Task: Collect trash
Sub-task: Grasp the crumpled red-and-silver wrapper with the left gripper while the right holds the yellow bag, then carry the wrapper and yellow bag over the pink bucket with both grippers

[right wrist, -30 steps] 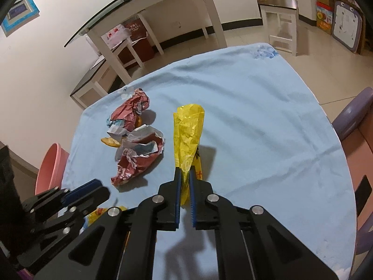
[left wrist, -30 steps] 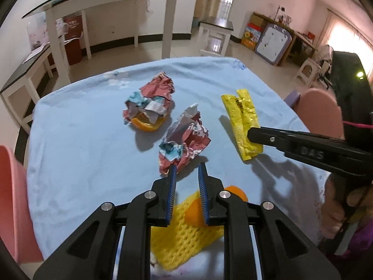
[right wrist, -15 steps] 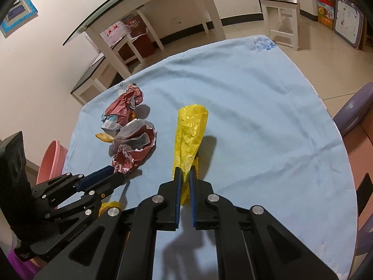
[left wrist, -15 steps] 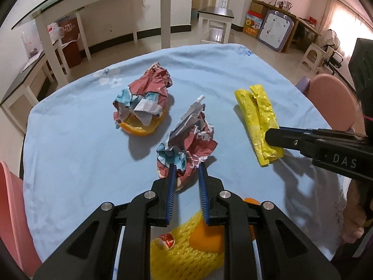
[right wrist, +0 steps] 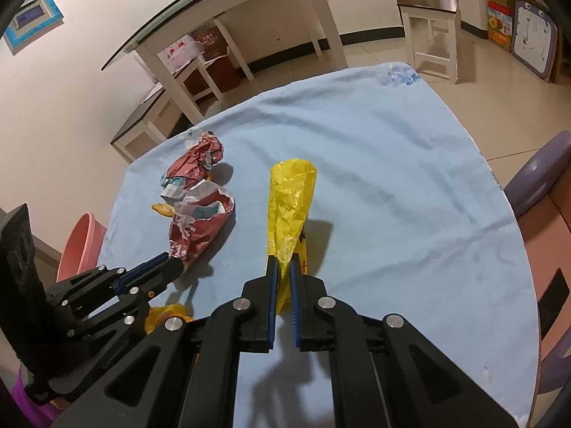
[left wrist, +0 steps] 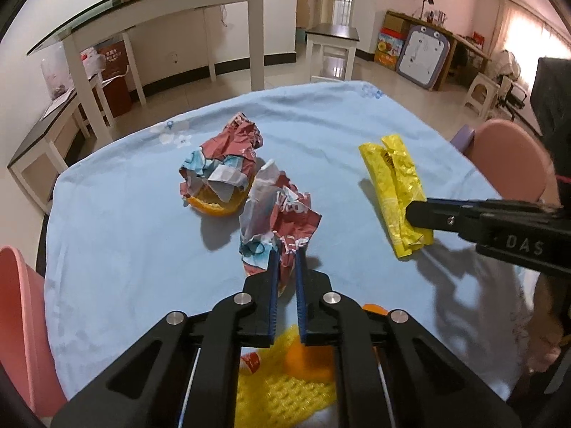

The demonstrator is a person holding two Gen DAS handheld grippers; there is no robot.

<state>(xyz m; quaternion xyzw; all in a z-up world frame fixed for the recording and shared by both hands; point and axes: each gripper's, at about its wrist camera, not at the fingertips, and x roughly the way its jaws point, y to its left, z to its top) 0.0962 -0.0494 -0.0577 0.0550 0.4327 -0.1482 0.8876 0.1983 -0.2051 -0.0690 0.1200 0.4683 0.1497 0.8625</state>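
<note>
On the blue tablecloth (left wrist: 125, 235) lie two crumpled red-and-white wrappers. My left gripper (left wrist: 285, 255) has its jaws closing, and the pads pinch the near edge of the closer red wrapper (left wrist: 282, 210). From the right wrist view that left gripper (right wrist: 175, 264) meets the same wrapper (right wrist: 200, 221) at its lower end. The farther red wrapper (left wrist: 225, 157) rests on an orange peel (left wrist: 214, 208). A long yellow wrapper (right wrist: 291, 199) lies to the right, and my right gripper (right wrist: 282, 262) is shut on its near end. Its black fingers (left wrist: 421, 214) cover that end in the left wrist view.
A yellow foam net (left wrist: 285, 392) with an orange piece (left wrist: 307, 360) sits under my left gripper near the table's front edge. Pink chairs (left wrist: 21, 314) (left wrist: 506, 157) stand at both sides and a purple chair (right wrist: 535, 174) at the right. Glass-topped white table (left wrist: 160, 10) beyond.
My left gripper moved forward over the closer red wrapper and its jaws narrowed onto the wrapper's edge. The right gripper stayed on the yellow wrapper.
</note>
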